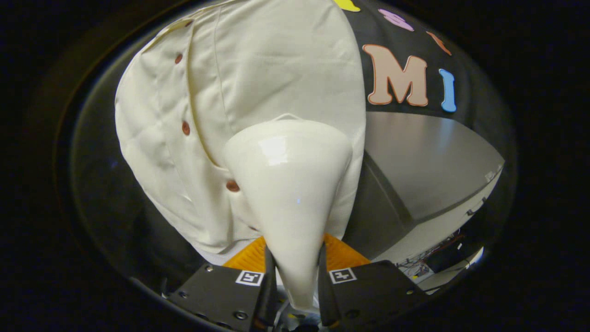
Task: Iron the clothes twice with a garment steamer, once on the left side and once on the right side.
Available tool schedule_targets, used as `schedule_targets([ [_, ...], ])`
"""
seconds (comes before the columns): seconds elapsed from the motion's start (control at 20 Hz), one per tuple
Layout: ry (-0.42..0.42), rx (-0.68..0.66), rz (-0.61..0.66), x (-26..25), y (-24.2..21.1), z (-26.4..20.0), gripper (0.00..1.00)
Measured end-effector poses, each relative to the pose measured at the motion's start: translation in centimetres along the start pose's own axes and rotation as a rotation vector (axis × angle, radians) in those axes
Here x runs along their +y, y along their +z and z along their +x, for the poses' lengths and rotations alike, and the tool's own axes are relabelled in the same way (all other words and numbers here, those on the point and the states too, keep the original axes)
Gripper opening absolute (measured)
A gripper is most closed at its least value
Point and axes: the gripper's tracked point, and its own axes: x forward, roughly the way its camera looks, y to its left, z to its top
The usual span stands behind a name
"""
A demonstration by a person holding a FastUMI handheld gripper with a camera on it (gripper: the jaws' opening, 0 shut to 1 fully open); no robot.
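A cream shirt with brown buttons hangs against the booth's black wall, beyond the fingers. A glossy white garment steamer, cone shaped, widens from a narrow handle to a broad head. Its head rests against the shirt's lower part, to the right of the button strip. My gripper is shut on the steamer's narrow handle, both fingers pressing its sides. The steamer hides the shirt's lower middle and part of the button row.
An orange ridged surface lies just under the steamer, behind the fingers. To the right of the shirt stands a grey panel with a pale floor and cables below it.
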Motion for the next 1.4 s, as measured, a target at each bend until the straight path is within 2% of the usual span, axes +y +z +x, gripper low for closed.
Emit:
schedule_targets([
  [0.25, -0.016, 0.085, 0.000, -1.1, -4.2, 2.9, 0.37],
  [0.65, -0.027, 0.150, -0.036, -2.2, -9.1, 6.3, 0.37],
  [0.8, -0.046, 0.119, -0.091, -2.6, -9.3, 7.4, 0.37],
  [1.2, -0.082, 0.113, -0.138, -3.3, -10.0, 7.5, 0.38],
  [1.4, -0.080, 0.187, -0.175, -3.7, -11.7, 7.7, 0.38],
])
